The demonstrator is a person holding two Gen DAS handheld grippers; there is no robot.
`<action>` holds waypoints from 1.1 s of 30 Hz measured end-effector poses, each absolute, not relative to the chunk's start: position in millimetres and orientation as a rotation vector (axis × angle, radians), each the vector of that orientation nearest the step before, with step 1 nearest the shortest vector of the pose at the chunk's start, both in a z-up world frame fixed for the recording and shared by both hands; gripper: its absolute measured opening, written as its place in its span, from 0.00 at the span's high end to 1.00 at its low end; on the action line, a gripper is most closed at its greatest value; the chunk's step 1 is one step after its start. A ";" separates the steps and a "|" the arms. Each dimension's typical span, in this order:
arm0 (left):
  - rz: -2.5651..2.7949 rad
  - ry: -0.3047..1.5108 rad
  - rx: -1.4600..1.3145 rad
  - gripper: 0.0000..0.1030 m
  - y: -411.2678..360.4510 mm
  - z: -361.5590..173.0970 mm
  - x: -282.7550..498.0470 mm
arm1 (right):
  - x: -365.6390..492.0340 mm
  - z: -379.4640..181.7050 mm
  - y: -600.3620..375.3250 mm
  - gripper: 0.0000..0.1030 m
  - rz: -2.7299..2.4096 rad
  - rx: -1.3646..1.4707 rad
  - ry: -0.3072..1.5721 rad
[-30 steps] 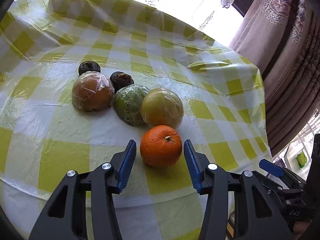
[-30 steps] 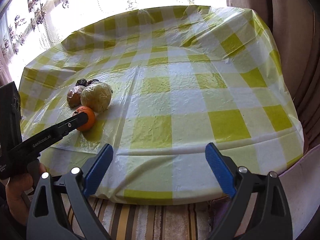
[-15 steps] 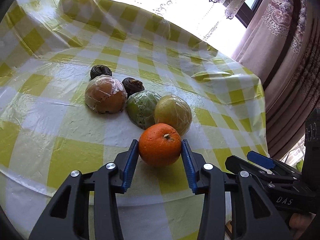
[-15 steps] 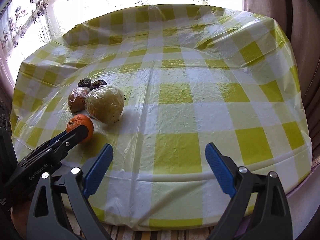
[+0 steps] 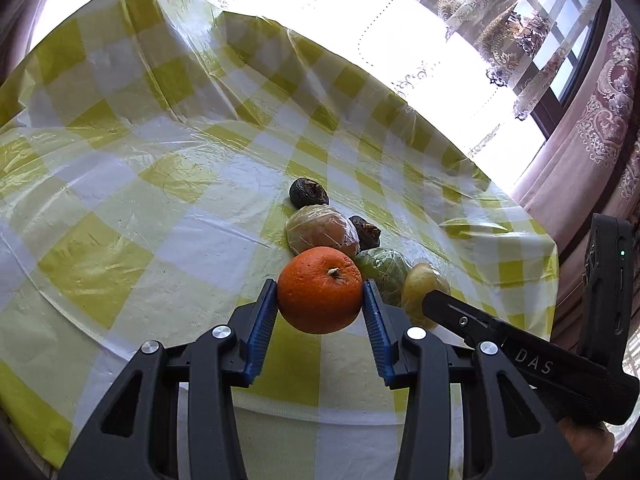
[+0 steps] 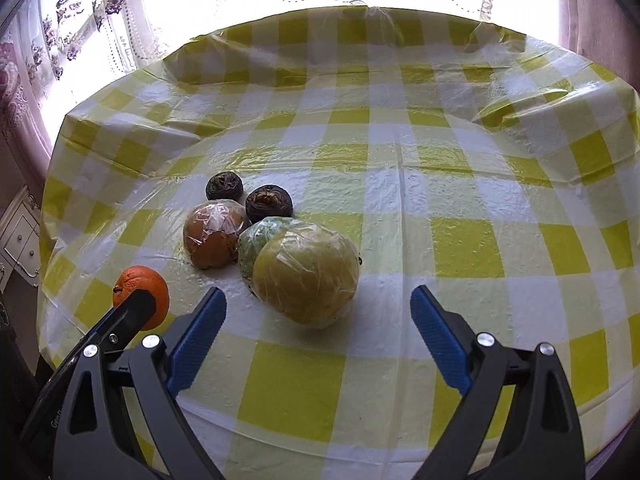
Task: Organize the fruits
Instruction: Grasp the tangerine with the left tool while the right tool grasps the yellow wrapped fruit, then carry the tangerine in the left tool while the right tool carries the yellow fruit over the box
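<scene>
- Orange (image 5: 320, 289): it sits between the two blue pads of the left gripper (image 5: 320, 300), both pads pressed against its sides at the widest part, stem tilted up and to the right. In the right wrist view it appears raised off the tablecloth (image 6: 460, 240), near the table's front-left edge, so I judge it is being carried rather than resting.
- Gripping across the middle makes sense for a round, firm fruit: the pads meet the broadest girth and it is less likely to squirt out forward or roll.
- Remaining fruits lie clustered together on the cloth: a brown wrapped fruit (image 6: 214, 234), a green wrapped fruit (image 6: 260, 236) touching it, and a large yellow wrapped fruit (image 6: 306, 276) in front, with two dark small fruits (image 6: 224, 186) just behind.
- Film wrapping on three of them probably makes them slippery, so a firm, centred hold would be wanted.
- Right gripper (image 6: 318, 316) stands wide apart and holds nothing; its fingers frame the yellow wrapped fruit, which lies just ahead of the tips. I judge that is the next pick, the width matching the biggest fruit.
- No bowl or tray shows in either view, so where the orange is meant to go cannot be told.
</scene>
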State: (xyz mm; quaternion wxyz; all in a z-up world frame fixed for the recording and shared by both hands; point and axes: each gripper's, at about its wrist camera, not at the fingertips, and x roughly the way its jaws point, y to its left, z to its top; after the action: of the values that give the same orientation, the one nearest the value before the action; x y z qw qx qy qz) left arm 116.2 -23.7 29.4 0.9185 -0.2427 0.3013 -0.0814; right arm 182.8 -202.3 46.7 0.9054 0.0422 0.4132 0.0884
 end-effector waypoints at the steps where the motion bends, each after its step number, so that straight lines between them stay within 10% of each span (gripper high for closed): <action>1: -0.169 0.621 -0.501 0.61 -23.2 29.0 116.4 | 187.2 45.0 -200.4 0.13 0.188 0.085 0.860; 14: -0.185 0.627 -0.494 0.61 -24.8 26.0 117.0 | 209.5 26.3 -203.7 0.39 0.246 0.158 0.911; 33: -0.225 0.618 -0.429 0.61 -42.6 31.7 110.3 | 137.0 40.4 -230.0 0.40 0.139 0.129 0.841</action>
State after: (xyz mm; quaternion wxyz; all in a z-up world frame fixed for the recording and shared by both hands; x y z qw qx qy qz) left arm 110.3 -42.6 31.7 0.9240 -0.2089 0.3009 -0.1097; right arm 137.0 -230.0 40.4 0.9084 0.0626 0.4078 0.0675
